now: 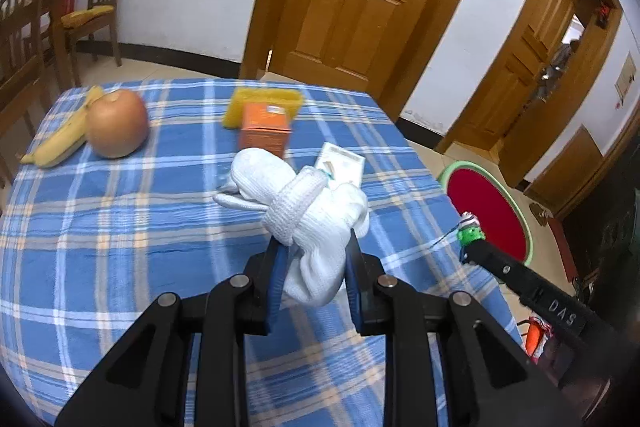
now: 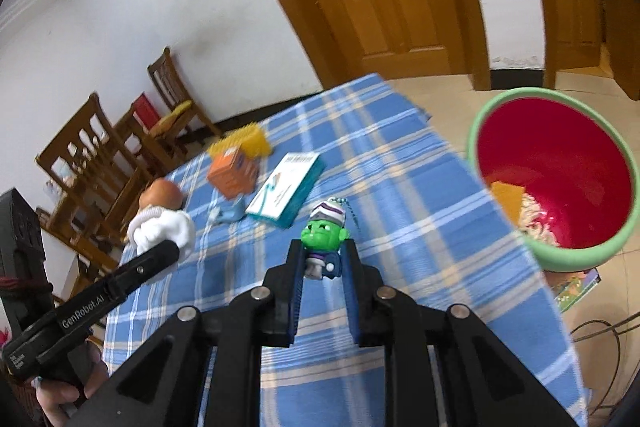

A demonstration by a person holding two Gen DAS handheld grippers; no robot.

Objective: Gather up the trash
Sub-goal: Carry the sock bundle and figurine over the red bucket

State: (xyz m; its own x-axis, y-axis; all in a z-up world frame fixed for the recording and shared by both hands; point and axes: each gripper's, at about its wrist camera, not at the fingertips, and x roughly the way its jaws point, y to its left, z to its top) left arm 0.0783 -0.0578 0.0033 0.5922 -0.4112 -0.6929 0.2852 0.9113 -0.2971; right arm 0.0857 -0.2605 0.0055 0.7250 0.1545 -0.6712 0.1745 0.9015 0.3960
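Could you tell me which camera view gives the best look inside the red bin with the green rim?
The right wrist view: the red bin tilts open toward the camera, showing an orange scrap and pale litter at its bottom. The left wrist view shows only part of it past the table edge, its contents not discernible.

Beside the apple [image 1: 117,124] lies a banana [image 1: 60,139] (touching it); an orange box [image 1: 266,127] stands right of it, before a yellow sponge [image 1: 262,103].
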